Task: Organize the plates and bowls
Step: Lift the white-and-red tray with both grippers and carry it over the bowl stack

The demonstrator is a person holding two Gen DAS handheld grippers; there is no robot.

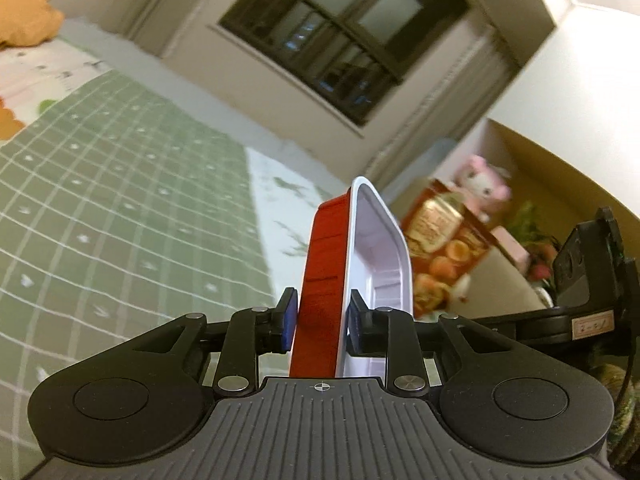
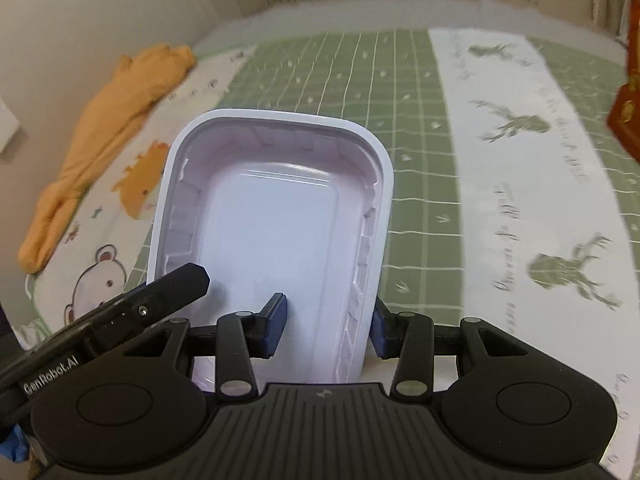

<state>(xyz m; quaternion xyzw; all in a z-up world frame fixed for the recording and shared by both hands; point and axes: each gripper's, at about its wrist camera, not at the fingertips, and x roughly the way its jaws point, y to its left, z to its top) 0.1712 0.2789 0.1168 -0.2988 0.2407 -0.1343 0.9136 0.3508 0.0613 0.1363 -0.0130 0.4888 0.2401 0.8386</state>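
1. My left gripper (image 1: 322, 320) points nearly level, dipped only a little, with its fingers side by side.
2. Its pads (image 1: 289, 322) stand part-way apart with a tray (image 1: 320, 280) on edge between them, one pad by the red outer face and the other by the white inner side. I cannot tell whether they press on it.
3. My right gripper (image 2: 328, 328) is pitched steeply downward.
4. Its jaws clamp one side wall of the tray, one pad inside and the other outside.
5. The two grippers are close together: a left finger shows by the tray's rim in the right view, and the right gripper sits at the far right of the left view.
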